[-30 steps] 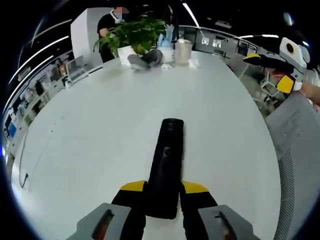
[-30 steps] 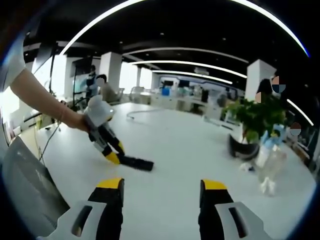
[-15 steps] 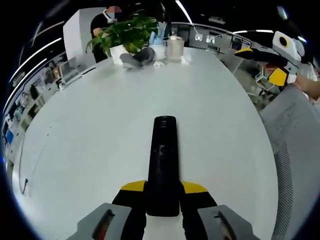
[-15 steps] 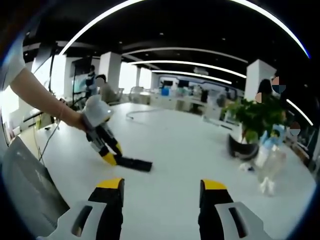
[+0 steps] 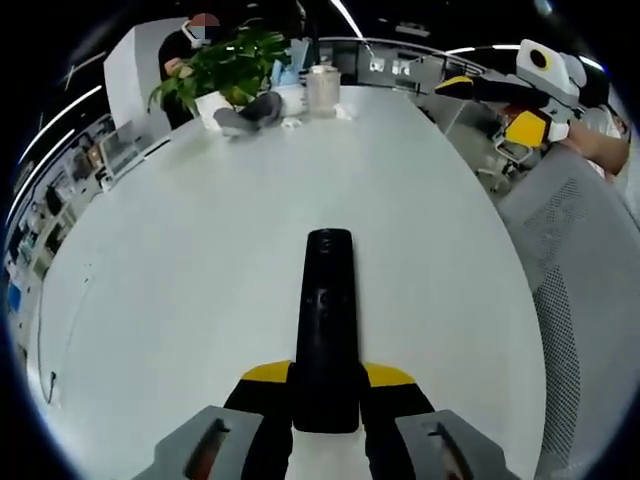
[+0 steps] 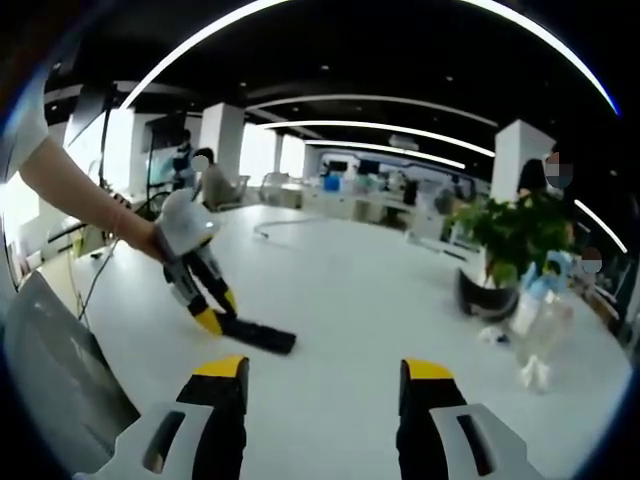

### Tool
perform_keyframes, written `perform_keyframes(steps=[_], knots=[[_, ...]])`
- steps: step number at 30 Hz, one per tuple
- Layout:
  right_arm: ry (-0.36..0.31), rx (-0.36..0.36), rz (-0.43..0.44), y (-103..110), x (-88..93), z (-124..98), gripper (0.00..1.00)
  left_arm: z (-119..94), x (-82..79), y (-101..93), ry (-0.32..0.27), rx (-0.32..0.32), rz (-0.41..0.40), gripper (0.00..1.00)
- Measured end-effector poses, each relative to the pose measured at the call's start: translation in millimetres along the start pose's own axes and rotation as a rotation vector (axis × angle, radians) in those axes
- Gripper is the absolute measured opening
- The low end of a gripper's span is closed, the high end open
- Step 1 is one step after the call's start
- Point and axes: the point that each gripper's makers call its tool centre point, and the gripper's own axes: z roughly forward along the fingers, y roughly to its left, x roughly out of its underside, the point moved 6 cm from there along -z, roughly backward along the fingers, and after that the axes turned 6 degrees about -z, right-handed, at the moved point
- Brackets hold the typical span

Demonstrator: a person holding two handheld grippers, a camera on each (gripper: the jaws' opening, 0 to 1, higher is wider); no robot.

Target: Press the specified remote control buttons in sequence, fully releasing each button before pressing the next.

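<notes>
A long black remote control (image 5: 325, 330) points away from me over the white table (image 5: 190, 260), with its near end between the yellow-tipped jaws of my left gripper (image 5: 327, 385), which is shut on it. In the right gripper view the same remote (image 6: 255, 336) lies low over the table, held at its left end by the left gripper (image 6: 210, 320) in a person's hand (image 6: 140, 238). My right gripper (image 6: 324, 368) hangs open above the table with nothing between its jaws. It also appears in the left gripper view as the right gripper (image 5: 492, 105), at the upper right.
A potted plant (image 5: 225, 65) with a dark object (image 5: 250, 108) beside it and a clear jar (image 5: 322, 88) stand at the table's far end. A grey mesh chair (image 5: 590, 290) is at the right edge. A thin cable (image 5: 60, 350) lies at the left.
The left gripper and the remote have moved a little down and left in the right gripper view, closer to the tabletop. The right gripper stays open and still.
</notes>
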Motion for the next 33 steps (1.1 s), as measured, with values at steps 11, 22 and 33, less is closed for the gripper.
perform_keyframes(steps=[11,22,33], knots=[[0.000,-0.002,-0.004,0,-0.1,0,0.59,-2,3.3,-10.6,0.016,0.016,0.030,0.25],[-0.001,-0.004,-0.005,1,-0.4,0,0.59,-5,6.3,-17.6,0.022,0.016,0.035,0.25],[0.000,-0.002,-0.004,1,-0.5,0,0.59,-7,10.0,-25.6,0.026,0.025,0.049,0.25]])
